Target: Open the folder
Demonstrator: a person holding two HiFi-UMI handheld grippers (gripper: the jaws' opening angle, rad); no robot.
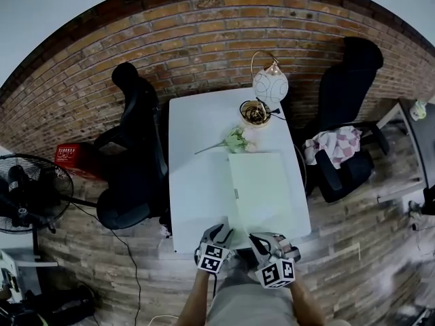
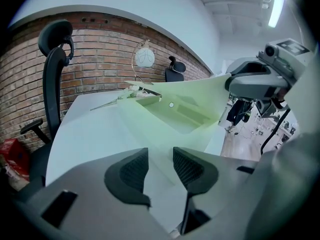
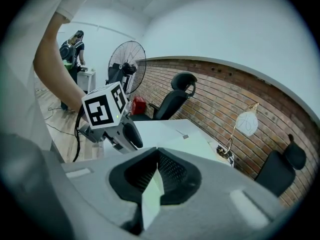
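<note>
Plainly, folder cover (image 3: pixel 150 200) between right tongs (image 3: pixel 158 159).

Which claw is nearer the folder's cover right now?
Right. The right claw is shut on the edge of the cover; the left claw is open beside it, gripping nothing.

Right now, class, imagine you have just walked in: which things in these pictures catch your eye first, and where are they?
The pale green folder lies on the near right of the white table, its cover edge pinched in the shut right gripper, with the left gripper open beside it. At the table's far end a round-shaded lamp stands before the brick wall.
</note>
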